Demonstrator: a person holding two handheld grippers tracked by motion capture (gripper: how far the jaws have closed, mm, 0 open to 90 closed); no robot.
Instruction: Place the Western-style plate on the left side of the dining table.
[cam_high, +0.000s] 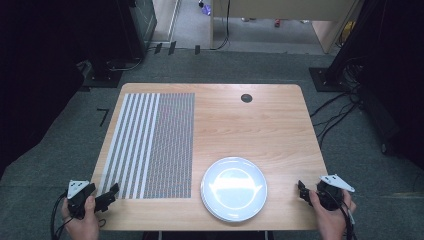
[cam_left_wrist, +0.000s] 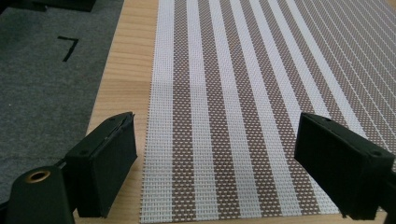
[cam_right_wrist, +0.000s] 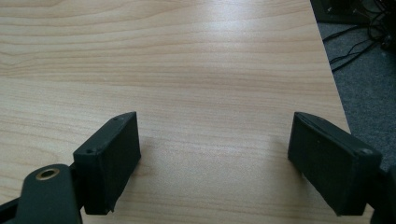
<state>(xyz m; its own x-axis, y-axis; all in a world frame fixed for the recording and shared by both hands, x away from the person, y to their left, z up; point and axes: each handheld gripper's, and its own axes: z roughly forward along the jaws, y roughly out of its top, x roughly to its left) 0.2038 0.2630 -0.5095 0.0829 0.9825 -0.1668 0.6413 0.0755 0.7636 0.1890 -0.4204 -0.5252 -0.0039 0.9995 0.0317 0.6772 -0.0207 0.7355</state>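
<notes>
The left gripper (cam_high: 100, 197) hovers at the near left corner of the table (cam_high: 260, 125), its jaws spread wide and holding nothing. Just ahead of it lies the striped placemat (cam_high: 152, 145), flat on the left half of the table, its long axis running from near to far. In the left gripper view the mat's (cam_left_wrist: 243, 116) near edge sits just beyond the jaw tips, probably not yet touched, though the angle makes that hard to judge. The right gripper (cam_high: 305, 192) waits at the near right edge, jaws likewise apart, over bare wood. The white plate (cam_high: 234, 189) rests between the two, near the front edge, closer to the right gripper.
</notes>
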